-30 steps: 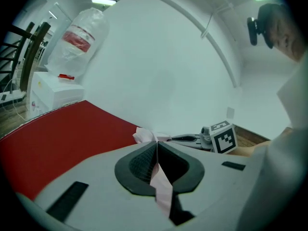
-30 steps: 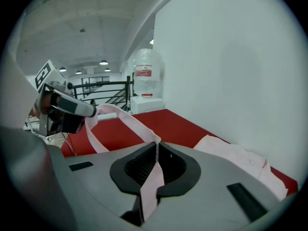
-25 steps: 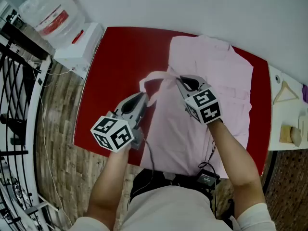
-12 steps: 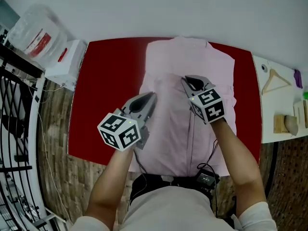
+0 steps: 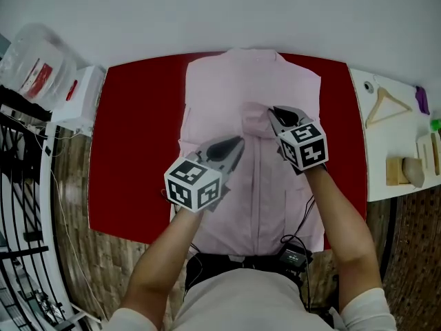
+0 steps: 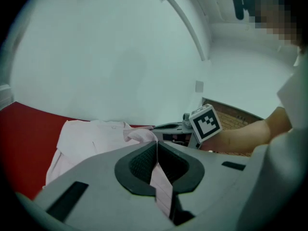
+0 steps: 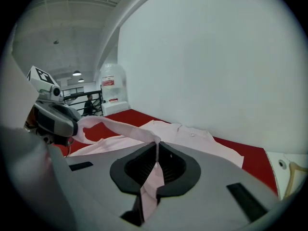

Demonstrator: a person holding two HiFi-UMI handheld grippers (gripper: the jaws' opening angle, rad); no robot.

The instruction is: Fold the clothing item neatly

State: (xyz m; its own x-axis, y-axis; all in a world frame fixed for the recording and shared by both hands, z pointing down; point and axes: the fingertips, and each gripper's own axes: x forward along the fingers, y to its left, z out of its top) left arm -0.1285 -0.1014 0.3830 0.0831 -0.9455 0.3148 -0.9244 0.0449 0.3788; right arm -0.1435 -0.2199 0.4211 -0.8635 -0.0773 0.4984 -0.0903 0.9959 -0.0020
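My left gripper and right gripper, both clamped on the shirt's sleeve, have carried it across the body; this fold seems nearly laid.

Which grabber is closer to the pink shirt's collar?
The right gripper, the one toward the white side table; the left gripper pinches the pink button-up shirt lower down.

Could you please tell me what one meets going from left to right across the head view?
Clear plastic bag with red label, white box, red tabletop, pink button-up shirt, wooden clothes hanger.
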